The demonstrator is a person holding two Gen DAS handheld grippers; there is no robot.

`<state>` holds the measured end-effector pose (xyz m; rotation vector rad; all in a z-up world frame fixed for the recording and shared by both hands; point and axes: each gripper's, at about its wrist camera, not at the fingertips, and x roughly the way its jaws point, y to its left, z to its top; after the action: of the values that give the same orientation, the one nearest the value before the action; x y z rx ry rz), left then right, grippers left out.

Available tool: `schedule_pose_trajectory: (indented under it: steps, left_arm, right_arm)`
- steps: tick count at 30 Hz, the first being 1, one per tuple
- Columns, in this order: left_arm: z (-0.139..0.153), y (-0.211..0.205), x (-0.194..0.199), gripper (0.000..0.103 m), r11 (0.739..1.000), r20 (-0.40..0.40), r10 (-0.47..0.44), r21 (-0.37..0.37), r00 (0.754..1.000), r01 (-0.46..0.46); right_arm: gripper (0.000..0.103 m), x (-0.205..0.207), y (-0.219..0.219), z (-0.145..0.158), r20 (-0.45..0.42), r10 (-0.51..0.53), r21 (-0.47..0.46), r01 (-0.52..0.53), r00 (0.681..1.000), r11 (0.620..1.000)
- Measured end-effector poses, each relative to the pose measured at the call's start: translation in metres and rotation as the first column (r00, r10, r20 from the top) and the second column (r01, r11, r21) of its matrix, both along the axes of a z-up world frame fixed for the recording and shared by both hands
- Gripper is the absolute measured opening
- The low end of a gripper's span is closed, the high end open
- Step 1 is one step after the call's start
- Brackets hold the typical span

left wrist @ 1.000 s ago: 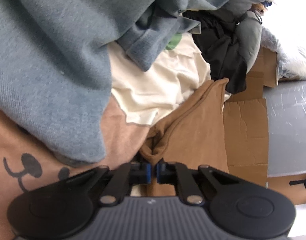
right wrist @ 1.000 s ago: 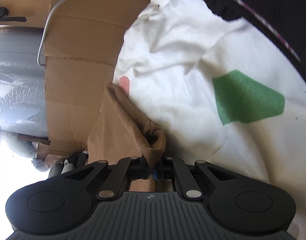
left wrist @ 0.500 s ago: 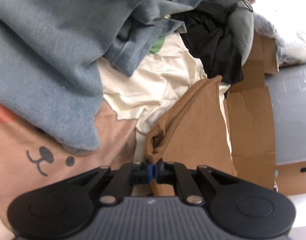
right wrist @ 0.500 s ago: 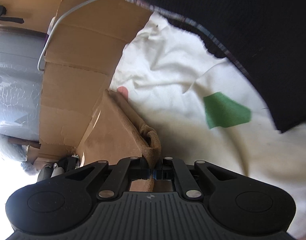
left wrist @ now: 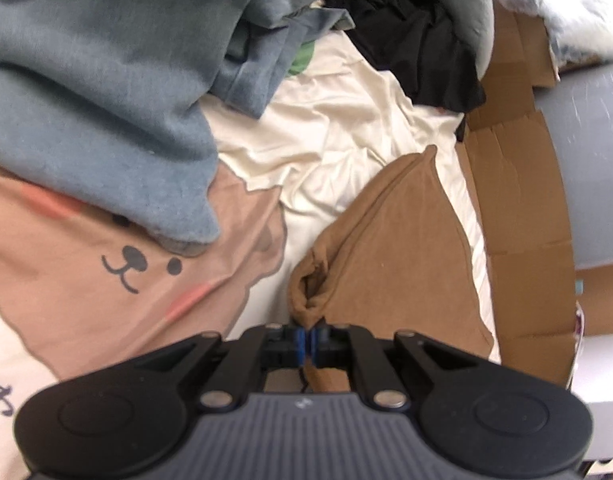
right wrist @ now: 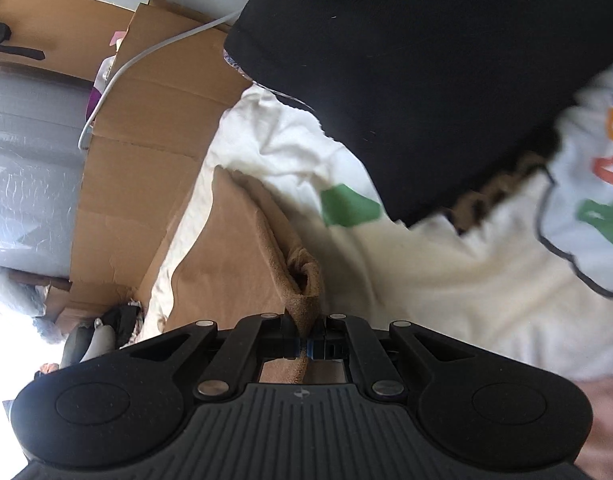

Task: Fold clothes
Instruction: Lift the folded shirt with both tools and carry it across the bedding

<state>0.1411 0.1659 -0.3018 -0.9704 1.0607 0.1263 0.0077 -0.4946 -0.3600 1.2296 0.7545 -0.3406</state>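
Observation:
A brown garment (left wrist: 390, 256) hangs stretched between both grippers, lifted above a heap of clothes. My left gripper (left wrist: 306, 340) is shut on one bunched corner of it. In the right wrist view the same brown garment (right wrist: 234, 248) runs away from my right gripper (right wrist: 304, 346), which is shut on another bunched corner. Under it lies a cream shirt (left wrist: 338, 136) with a green print (right wrist: 348, 206).
A blue-grey sweatshirt (left wrist: 98, 100) and a peach shirt with a bear face (left wrist: 106, 280) lie at the left. A black garment (right wrist: 426, 72) lies over the cream one. Flattened cardboard (left wrist: 522, 208) and a grey plastic-wrapped surface (right wrist: 26, 168) border the pile; a white hanger wire (right wrist: 118, 76) rests on the cardboard.
Both grippers have risen with the brown garment, which now hangs higher over the pile. The right view has shifted so the black garment and a printed white shirt come into sight.

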Motion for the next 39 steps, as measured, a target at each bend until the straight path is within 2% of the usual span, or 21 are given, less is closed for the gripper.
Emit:
schedule_pose_trajectory:
  steps: [11, 21, 33, 39]
  left_arm:
    - [0.029, 0.005, -0.006, 0.003, 0.993, -0.022, -0.101, 0.061, 0.995, 0.102]
    - [0.03, 0.008, -0.029, 0.003, 0.986, -0.06, -0.146, 0.066, 0.987, 0.15]
    - [0.042, 0.01, -0.041, 0.003, 0.98, -0.072, -0.178, 0.079, 0.981, 0.183]
    - [0.039, 0.005, -0.047, 0.003, 0.976, -0.091, -0.186, 0.099, 0.978, 0.195]
  right_arm:
    - [0.001, -0.052, 0.014, 0.015, -0.041, 0.027, 0.003, -0.027, 0.999, 1.0]
    - [0.001, -0.097, 0.022, 0.014, -0.1, 0.032, 0.017, -0.031, 0.994, 0.999]
    - [0.001, -0.127, 0.024, 0.022, -0.105, 0.043, 0.016, -0.042, 0.994, 0.999]
    - [0.001, -0.139, 0.026, 0.007, -0.121, 0.034, 0.03, -0.031, 0.992, 0.999]
